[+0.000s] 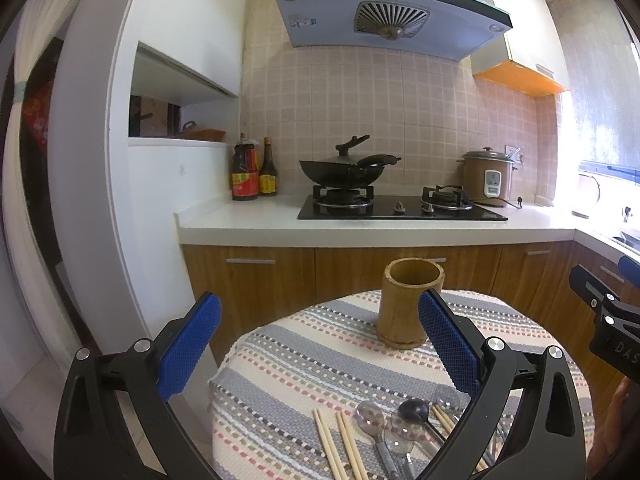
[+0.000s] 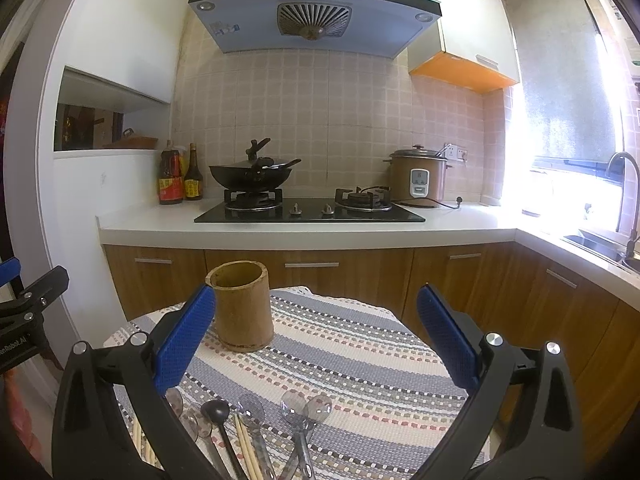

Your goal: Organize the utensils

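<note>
An empty bamboo holder (image 1: 408, 304) (image 2: 242, 306) stands upright at the far side of a small round table with a striped cloth (image 1: 288, 360) (image 2: 360, 352). Near the front edge lie wooden chopsticks (image 1: 340, 448) (image 2: 246, 448), clear plastic spoons (image 1: 370, 418) (image 2: 294, 410) and a black spoon (image 1: 416, 408) (image 2: 216, 412). My left gripper (image 1: 320, 312) hovers open above the table's left half, nothing between its blue pads. My right gripper (image 2: 316, 304) is open too, above the utensils; it also shows at the right edge of the left wrist view (image 1: 600, 308).
Behind the table runs a white counter (image 2: 280, 230) over wooden cabinets, with a gas hob, a black wok (image 2: 250, 176), sauce bottles (image 2: 176, 180) and a rice cooker (image 2: 418, 180). A sink and tap (image 2: 624, 200) sit at the right. A white wall (image 1: 152, 200) is at left.
</note>
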The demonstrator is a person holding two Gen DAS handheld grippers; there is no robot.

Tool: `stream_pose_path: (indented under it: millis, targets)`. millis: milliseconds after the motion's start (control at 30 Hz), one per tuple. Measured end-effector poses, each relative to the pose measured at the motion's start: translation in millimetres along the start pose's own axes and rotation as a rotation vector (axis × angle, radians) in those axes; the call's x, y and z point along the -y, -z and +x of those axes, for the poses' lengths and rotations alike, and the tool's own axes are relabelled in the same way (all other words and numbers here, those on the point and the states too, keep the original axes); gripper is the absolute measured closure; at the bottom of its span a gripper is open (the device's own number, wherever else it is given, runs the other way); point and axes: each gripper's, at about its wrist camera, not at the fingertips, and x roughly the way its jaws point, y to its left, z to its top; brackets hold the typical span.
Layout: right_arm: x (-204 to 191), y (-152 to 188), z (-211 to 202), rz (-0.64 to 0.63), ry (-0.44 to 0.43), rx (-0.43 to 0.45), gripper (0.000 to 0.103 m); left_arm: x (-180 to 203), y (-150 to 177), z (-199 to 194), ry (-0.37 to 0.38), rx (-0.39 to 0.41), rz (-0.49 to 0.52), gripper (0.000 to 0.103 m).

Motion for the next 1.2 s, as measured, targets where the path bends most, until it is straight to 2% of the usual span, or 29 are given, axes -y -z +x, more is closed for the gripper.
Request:
stream_pose_path:
  millis: [1200]
  targets:
    - [-1.0,-2.6,1.8,0.002,-0.023,-0.012,0.008,1.0,-0.5,3.5,0.021,-0.005,-0.013,0.007]
